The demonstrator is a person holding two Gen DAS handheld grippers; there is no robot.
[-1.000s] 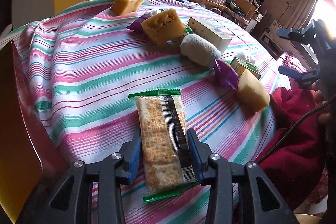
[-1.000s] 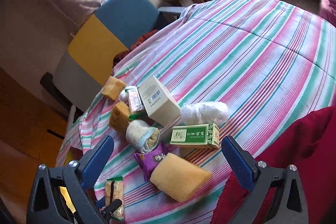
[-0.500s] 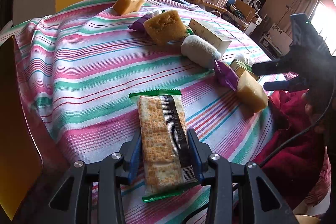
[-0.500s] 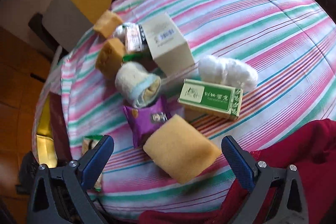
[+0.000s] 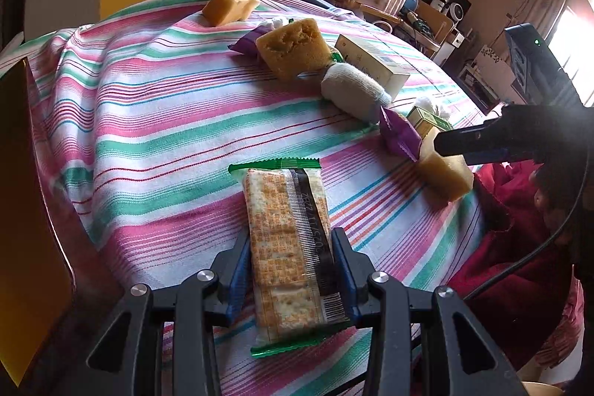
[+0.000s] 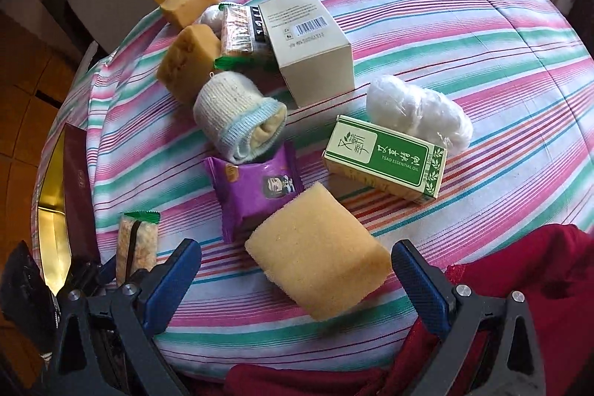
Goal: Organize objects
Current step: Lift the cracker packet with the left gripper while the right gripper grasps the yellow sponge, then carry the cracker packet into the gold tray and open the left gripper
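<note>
The left claw (image 5: pixel 289 270) is clamped on a cracker packet (image 5: pixel 287 247) with green crimped ends, its blue pads pressed against the packet's two long sides near the barcode end. The packet lies flat on the striped cloth (image 5: pixel 148 121) that covers the surface, close to the cloth's near edge.

The right claw (image 6: pixel 297 270) stands wide apart and holds nothing; its two blue pads sit on either side of a yellow sponge block (image 6: pixel 317 255), without touching it as far as the right wrist view shows. This sponge block serves as the landmark for the rest. Just beyond it and touching its far corner lies a purple snack pouch (image 6: pixel 260 188). Beyond the pouch rests a rolled white sock (image 6: pixel 237 115) with a pale blue cuff. To the right of the pouch, near the sponge block, lies a green and white essential oil box (image 6: pixel 386 158), and behind that box a bundle of white wrapped plastic (image 6: pixel 419 112) touches it. Farther off stands a cream carton (image 6: pixel 308 43) with a barcode, a second cracker packet (image 6: pixel 241 34) leaning against it, and two more yellow sponge pieces (image 6: pixel 189 60) beside that. A red garment (image 6: pixel 519 277) lies at the cloth's edge right of the sponge block.
</note>
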